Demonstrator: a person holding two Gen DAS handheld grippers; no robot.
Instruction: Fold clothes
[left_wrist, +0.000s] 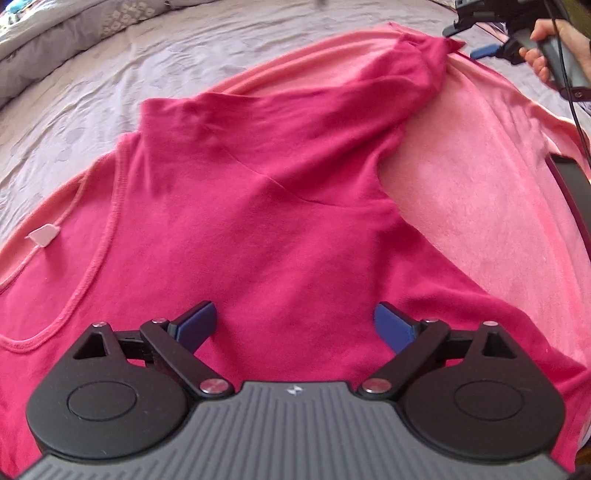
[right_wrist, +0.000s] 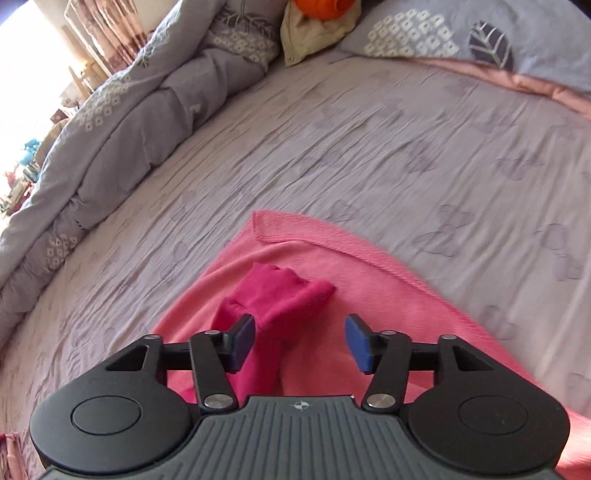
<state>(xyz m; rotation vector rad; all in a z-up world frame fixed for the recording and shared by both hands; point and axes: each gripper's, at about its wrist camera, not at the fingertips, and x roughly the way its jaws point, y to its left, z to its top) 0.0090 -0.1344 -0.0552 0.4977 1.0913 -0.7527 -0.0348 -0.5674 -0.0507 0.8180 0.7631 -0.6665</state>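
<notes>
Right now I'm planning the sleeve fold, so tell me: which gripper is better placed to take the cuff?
Right. The right gripper hangs open just over the sleeve cuff, while the left gripper is open above the shirt body, well away from it.

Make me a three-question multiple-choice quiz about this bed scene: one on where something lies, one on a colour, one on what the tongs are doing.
1. The deep pink long-sleeved cotton top lies on:
A. a salmon-pink fleece blanket
B. a wooden floor
C. a white pillow

2. The pads of the right tongs are:
A. yellow
B. blue
C. green

3. The left tongs are:
A. shut on a sock
B. shut on the top's collar
C. open, holding nothing

Answers:
1 A, the blanket shows around the top.
2 B, both pads are blue.
3 C, the pads stand wide apart above the fabric.
</notes>
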